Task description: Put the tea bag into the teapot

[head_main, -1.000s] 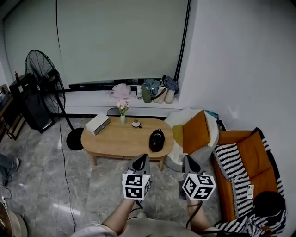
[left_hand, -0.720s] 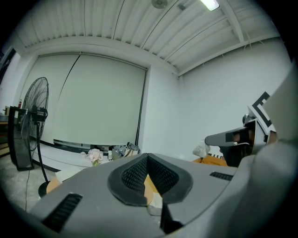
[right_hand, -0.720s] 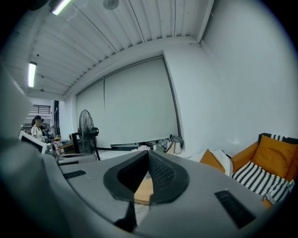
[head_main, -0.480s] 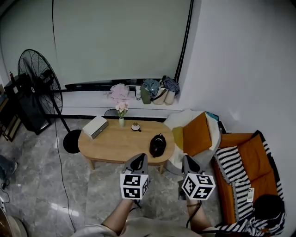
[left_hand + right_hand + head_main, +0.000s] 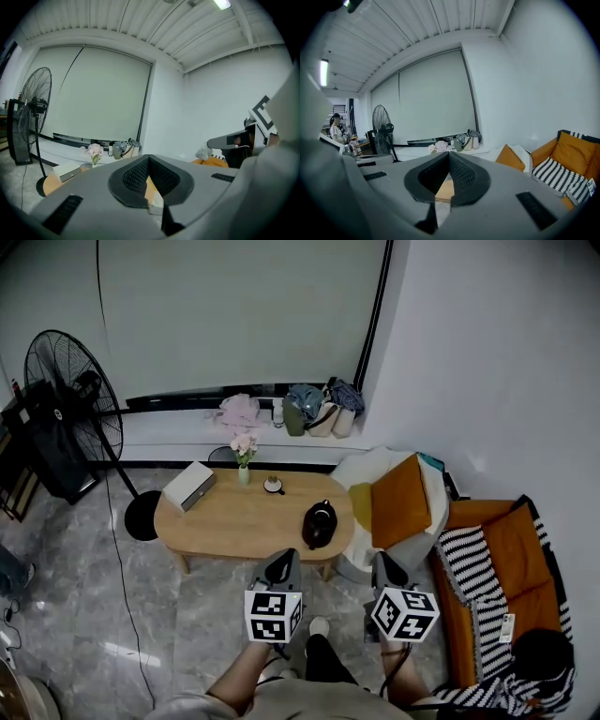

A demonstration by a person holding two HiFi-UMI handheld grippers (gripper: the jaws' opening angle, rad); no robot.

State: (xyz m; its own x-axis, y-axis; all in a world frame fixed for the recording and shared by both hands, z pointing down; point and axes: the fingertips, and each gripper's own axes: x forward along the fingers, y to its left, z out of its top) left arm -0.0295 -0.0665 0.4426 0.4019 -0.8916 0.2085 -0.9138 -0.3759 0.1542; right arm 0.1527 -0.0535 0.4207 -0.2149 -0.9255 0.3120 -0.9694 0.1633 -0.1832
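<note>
Head view
- left gripper (image 5: 287,555): low in the middle, over the grey floor at the worktop's 6 o'clock edge; my fingers are pressed together and carry nothing.
- right gripper (image 5: 382,561): at 3 o'clock of the left one, a little apart from it; its fingers are pressed together too.
- worktop (image 5: 239,521): an oval wooden coffee table at 12 o'clock of my grippers.
- teapot (image 5: 319,523): dark and round with its lid on, at the worktop's 3 o'clock end, at 12 o'clock of the left gripper.
- tea bag: I cannot pick it out in any view.
- small dish (image 5: 274,487): at 11 o'clock of the teapot; what lies on it is too small to tell.
- vase of pink flowers (image 5: 244,460): at the worktop's 12 o'clock edge.
- pale box (image 5: 188,487): at the 10 o'clock end.
- standing fan (image 5: 66,399): on the floor at 9 o'clock of the worktop.

Left gripper view
- fingers (image 5: 136,177): the ribbed pads meet at the tip with nothing between them; wood shows below.
- flowers and box: at 9 o'clock of the tip.

Right gripper view
- fingers (image 5: 464,177): tips touching and empty, with a strip of wood in the notch beneath.
- orange sofa (image 5: 572,154): at 3 o'clock.
</note>
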